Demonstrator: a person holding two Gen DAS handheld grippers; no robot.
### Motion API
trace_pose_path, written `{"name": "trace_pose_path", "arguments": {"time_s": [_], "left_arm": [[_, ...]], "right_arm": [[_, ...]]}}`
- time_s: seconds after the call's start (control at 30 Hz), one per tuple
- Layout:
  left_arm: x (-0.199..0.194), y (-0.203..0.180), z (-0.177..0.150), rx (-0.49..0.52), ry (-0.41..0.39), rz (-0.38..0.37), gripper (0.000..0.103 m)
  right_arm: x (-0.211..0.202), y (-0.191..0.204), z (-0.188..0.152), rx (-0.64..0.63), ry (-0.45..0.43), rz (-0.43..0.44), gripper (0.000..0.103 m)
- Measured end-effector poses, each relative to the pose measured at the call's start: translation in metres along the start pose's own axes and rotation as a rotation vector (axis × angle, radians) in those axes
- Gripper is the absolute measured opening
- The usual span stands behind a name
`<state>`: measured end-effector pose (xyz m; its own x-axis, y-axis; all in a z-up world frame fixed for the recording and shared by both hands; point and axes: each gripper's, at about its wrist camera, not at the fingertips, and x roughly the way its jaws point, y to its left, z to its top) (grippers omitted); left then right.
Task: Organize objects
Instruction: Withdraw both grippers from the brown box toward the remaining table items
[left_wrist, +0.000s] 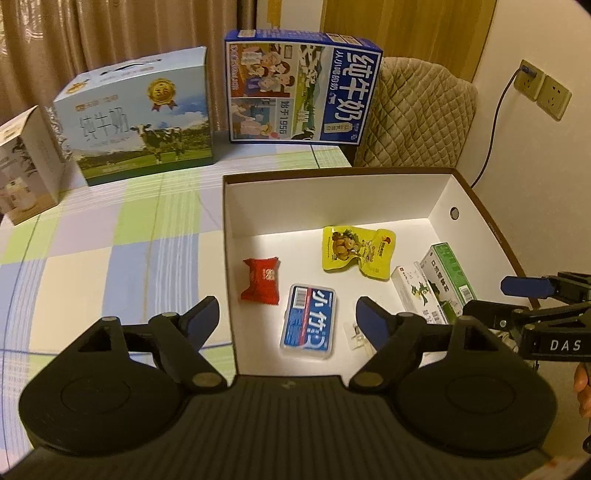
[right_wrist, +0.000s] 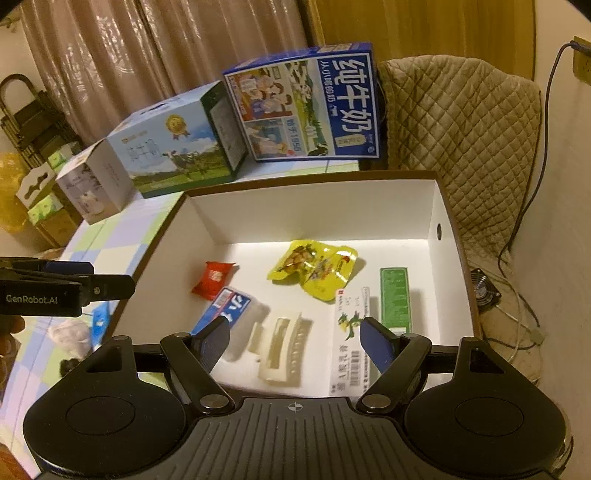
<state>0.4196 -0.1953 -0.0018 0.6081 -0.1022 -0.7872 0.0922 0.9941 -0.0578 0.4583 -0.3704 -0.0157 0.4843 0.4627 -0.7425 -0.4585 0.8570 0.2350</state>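
An open white box stands on the checkered table. In it lie a red candy packet, a blue card case, a yellow snack pouch, a white medicine box, a green box and a cream hair clip. My left gripper is open and empty over the box's near left edge. My right gripper is open and empty above the hair clip.
Three milk cartons stand at the table's back: a white one, a light blue cow one and a dark blue one. A quilted chair is behind the box. A small fan and cables lie on the floor at right.
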Motion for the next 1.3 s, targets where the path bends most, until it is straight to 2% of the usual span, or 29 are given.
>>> {"name": "trace_pose_path", "arguments": {"time_s": [0.33, 0.73, 1.0, 1.3], "left_arm": [[-0.032, 0.01, -0.031, -0.033, -0.004, 0.023, 0.082], [-0.062, 0.043, -0.07, -0.051, 0.006, 0.007, 0.082], [-0.077, 0.079, -0.097, -0.067, 0.021, 0.013, 0.082], [-0.089, 0.131, -0.136, -0.131, 0.075, 0.054, 0.082]], "right_arm": [[-0.016, 0.02, -0.018, 0.002, -0.001, 0.028, 0.075], [-0.032, 0.058, -0.044, 0.003, 0.007, -0.004, 0.075], [-0.025, 0.093, -0.063, 0.001, 0.053, -0.002, 0.075], [-0.006, 0.137, -0.083, -0.038, 0.12, 0.029, 0.075]]}}
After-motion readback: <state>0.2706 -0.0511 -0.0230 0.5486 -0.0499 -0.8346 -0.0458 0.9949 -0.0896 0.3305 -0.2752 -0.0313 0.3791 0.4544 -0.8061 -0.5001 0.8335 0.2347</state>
